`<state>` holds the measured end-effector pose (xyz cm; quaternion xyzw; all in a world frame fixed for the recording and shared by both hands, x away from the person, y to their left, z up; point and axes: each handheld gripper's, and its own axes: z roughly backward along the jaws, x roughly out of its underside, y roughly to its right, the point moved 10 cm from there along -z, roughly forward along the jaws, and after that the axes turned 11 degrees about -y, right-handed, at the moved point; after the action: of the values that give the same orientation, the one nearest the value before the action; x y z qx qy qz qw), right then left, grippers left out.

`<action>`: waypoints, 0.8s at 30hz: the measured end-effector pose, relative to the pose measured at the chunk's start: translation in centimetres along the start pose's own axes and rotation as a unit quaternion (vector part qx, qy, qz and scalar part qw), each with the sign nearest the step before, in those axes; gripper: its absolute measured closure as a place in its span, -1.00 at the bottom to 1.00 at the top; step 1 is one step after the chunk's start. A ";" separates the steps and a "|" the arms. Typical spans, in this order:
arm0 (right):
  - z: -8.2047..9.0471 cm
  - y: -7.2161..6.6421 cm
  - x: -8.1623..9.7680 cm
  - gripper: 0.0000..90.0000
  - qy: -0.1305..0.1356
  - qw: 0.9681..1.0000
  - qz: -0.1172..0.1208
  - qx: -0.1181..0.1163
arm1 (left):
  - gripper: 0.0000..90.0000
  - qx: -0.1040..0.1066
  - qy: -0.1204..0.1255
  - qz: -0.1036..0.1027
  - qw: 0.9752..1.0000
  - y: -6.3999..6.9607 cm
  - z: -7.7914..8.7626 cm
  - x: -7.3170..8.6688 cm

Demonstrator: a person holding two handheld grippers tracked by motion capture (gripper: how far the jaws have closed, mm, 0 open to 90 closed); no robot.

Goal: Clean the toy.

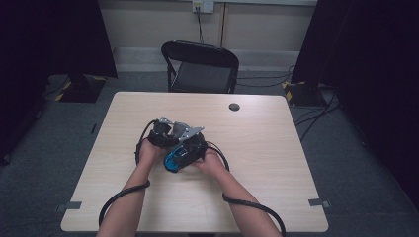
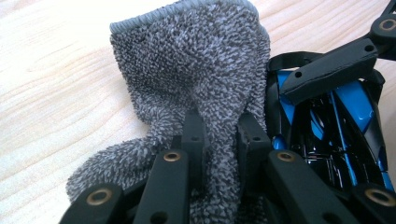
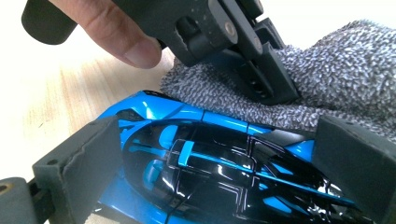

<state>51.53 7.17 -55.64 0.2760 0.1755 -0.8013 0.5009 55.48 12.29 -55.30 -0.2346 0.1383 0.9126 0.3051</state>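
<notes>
Mid-table, my left gripper (image 2: pixel 219 135) pinches the grey cloth (image 2: pixel 196 74) against the blue toy car (image 3: pixel 210 163), which my right gripper (image 3: pixel 224 168) clamps; wiping looks underway, not finished.

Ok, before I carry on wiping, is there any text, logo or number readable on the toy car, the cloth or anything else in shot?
None can be read.
Blue and black toy car: stripes and glossy panels, no lettering or number visible.
Grey cloth: plain terry, no tag showing.
Wall socket: too small to tell any marking.
Yellow and black hazard tape on a stand base: stripes, no words.
</notes>
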 end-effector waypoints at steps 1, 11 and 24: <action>0.0 0.0 0.0 -0.96 0.000 1.000 0.000 0.000 | 0.70 0.001 0.001 -0.001 1.000 0.0 0.0 0.0; 0.0 0.0 0.0 -0.96 -0.001 1.000 0.001 0.001 | 0.74 0.006 -0.004 -0.012 1.000 0.2 0.1 0.2; 0.0 0.0 0.0 -0.97 -0.001 1.000 0.002 0.000 | 0.74 0.012 -0.007 -0.013 1.000 0.1 0.6 0.8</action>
<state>51.55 7.17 -55.64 0.2760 0.1746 -0.8007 0.5022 54.63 12.81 -55.14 -0.2263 0.1437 0.9086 0.3202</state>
